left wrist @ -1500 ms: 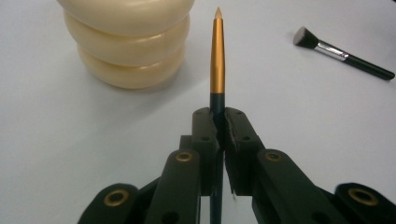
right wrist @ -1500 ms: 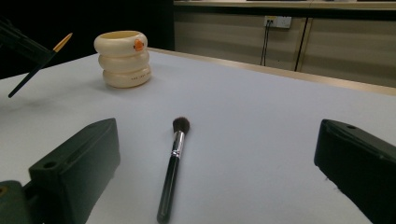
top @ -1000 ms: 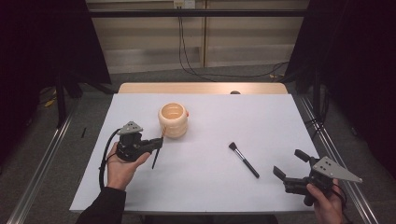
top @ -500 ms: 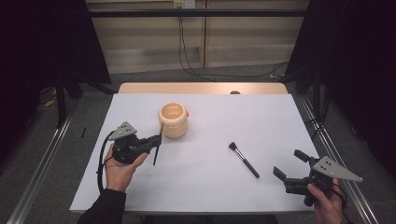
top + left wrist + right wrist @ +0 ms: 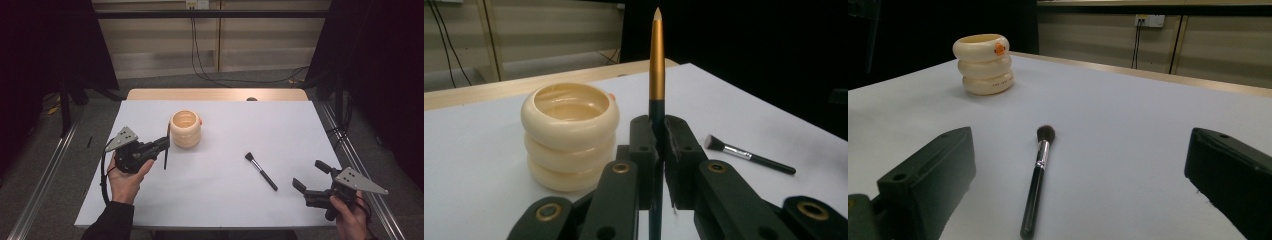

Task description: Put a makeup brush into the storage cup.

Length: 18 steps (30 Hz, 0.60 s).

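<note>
cream pot (image 5: 185, 129) (seemingly empty), left claw (image 5: 163, 143) gripping pencil (image 5: 656, 65)

We count one cream holder (image 5: 185, 129), built of three stacked rings, standing on one white worktop (image 5: 280, 125). There are two brushes: one pencil-like brush (image 5: 656, 65) with a gold band and pale tip, clamped upright in the left claw (image 5: 163, 143), and one black makeup brush (image 5: 260, 170) lying flat. We count two claws in all; the right claw (image 5: 308, 176) gapes, with nothing between its jaws.
</note>
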Each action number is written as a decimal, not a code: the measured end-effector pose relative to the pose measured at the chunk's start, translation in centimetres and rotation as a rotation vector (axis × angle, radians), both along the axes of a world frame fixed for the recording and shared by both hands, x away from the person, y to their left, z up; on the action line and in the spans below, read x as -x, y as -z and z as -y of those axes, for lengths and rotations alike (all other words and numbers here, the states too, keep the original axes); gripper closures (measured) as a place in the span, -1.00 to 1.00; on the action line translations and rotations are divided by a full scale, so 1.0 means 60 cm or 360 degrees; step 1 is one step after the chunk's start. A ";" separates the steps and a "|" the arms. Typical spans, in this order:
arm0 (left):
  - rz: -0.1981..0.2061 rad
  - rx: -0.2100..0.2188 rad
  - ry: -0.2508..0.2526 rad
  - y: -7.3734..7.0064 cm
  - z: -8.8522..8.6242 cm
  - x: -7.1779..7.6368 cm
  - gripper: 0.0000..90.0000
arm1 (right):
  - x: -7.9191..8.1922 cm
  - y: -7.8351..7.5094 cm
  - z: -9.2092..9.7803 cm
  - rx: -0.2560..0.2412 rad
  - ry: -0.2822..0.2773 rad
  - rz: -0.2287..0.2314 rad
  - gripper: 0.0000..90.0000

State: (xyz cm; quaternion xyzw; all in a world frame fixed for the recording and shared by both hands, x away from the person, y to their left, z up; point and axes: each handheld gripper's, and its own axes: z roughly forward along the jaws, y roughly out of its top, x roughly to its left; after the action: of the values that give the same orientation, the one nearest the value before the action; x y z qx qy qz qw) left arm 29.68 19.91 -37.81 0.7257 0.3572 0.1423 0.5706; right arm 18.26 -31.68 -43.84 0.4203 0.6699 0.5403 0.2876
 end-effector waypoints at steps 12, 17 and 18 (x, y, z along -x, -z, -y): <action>0.0074 -0.0009 -0.0025 -0.014 0.011 -0.007 0.86 | 0.000 0.001 0.000 -0.0002 0.0000 -0.0012 -1.00; 0.0089 -0.0034 -0.0018 -0.019 0.022 -0.015 0.86 | 0.000 0.001 0.000 -0.0003 0.0009 -0.0007 -1.00; 0.0100 -0.0034 0.0010 -0.019 0.022 -0.018 0.86 | 0.000 0.001 0.001 -0.0005 0.0005 -0.0010 -1.00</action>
State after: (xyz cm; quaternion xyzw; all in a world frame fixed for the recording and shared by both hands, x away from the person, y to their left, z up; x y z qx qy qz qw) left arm 30.74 18.56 -36.66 0.7280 0.3354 0.1671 0.5741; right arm 18.24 -31.74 -43.89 0.4233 0.6694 0.5395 0.2857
